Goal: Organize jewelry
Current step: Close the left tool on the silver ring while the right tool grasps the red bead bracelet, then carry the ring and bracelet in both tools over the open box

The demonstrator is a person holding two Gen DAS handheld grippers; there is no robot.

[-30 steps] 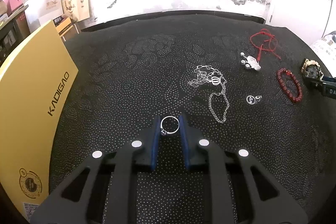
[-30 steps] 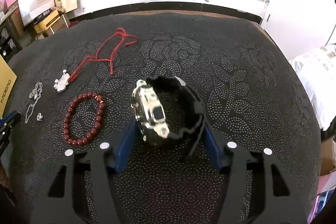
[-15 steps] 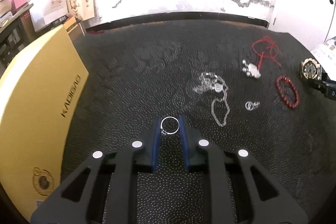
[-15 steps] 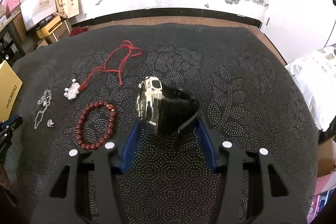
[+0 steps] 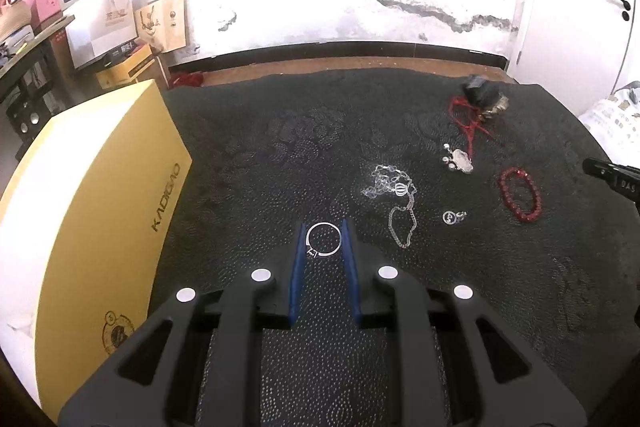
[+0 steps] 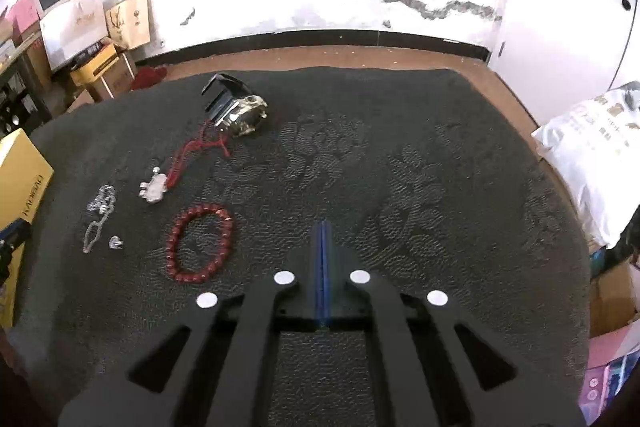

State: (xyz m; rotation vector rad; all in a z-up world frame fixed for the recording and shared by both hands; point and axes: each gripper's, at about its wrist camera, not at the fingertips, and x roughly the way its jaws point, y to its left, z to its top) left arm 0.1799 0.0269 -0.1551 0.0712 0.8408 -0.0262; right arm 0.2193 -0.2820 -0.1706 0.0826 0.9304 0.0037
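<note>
My left gripper [image 5: 324, 227] is shut on a thin silver ring [image 5: 324, 239] and holds it above the black cloth [image 5: 280, 155]. My right gripper [image 6: 323, 225] is shut and empty, jaws pressed together. The gold-and-black watch [image 6: 240, 113] lies at the far left of the cloth, on the red cord [image 6: 192, 151]; it also shows in the left wrist view [image 5: 484, 97]. The red bead bracelet [image 6: 200, 245], silver chain [image 6: 98, 219], silver pendant [image 6: 154, 187] and a small silver piece [image 6: 115, 243] lie on the cloth.
A yellow KADIGAO box [image 5: 92, 211] stands at the cloth's left side. Cartons and bags [image 6: 92, 39] sit on the floor behind. A white bag [image 6: 592, 147] lies to the right. The right gripper's body [image 5: 612, 175] shows at the right edge of the left view.
My right gripper let go of the watch, which now lies far back on the red cord, and the jaws closed empty. My left gripper still holds the ring and has risen.
</note>
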